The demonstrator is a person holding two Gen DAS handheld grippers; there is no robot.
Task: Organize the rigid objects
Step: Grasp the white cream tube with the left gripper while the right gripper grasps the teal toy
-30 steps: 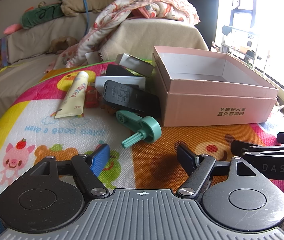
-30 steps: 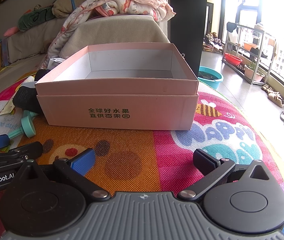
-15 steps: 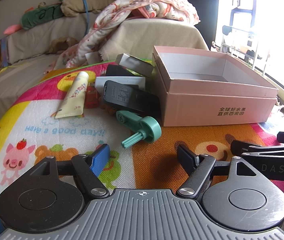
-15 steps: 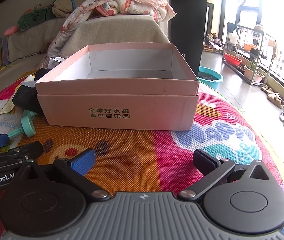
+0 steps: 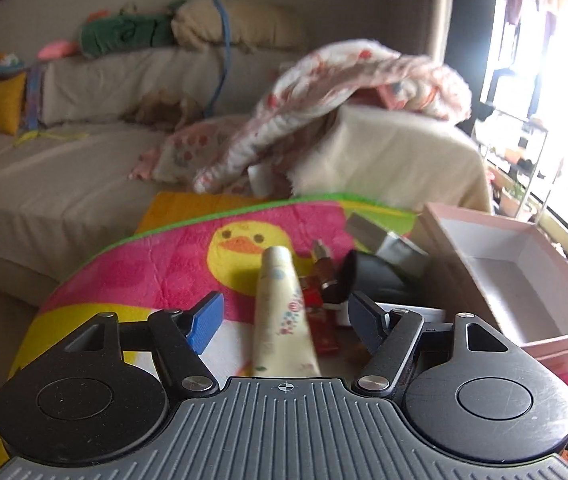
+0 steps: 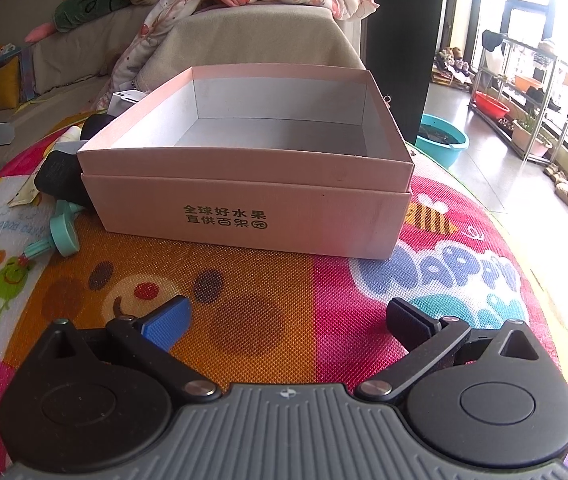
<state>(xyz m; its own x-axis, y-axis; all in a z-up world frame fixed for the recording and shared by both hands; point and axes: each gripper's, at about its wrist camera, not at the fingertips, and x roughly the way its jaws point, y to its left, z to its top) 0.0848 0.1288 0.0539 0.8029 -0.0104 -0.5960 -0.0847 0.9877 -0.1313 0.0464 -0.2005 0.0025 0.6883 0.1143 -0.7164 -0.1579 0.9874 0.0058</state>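
Left wrist view shows your left gripper (image 5: 282, 312), fingers spread, straddling the cream tube (image 5: 282, 312) left of the pink box (image 6: 252, 204); close next, while your right gripper (image 6: 287, 320) waits released.

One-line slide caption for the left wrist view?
Open left tool straddles a cream tube on the cartoon mat, empty pink box at right.

We see cream tube (image 5: 282, 312) flat on mat | pink box (image 6: 252, 184) open, seemingly empty | teal roller (image 6: 62, 236) beside it
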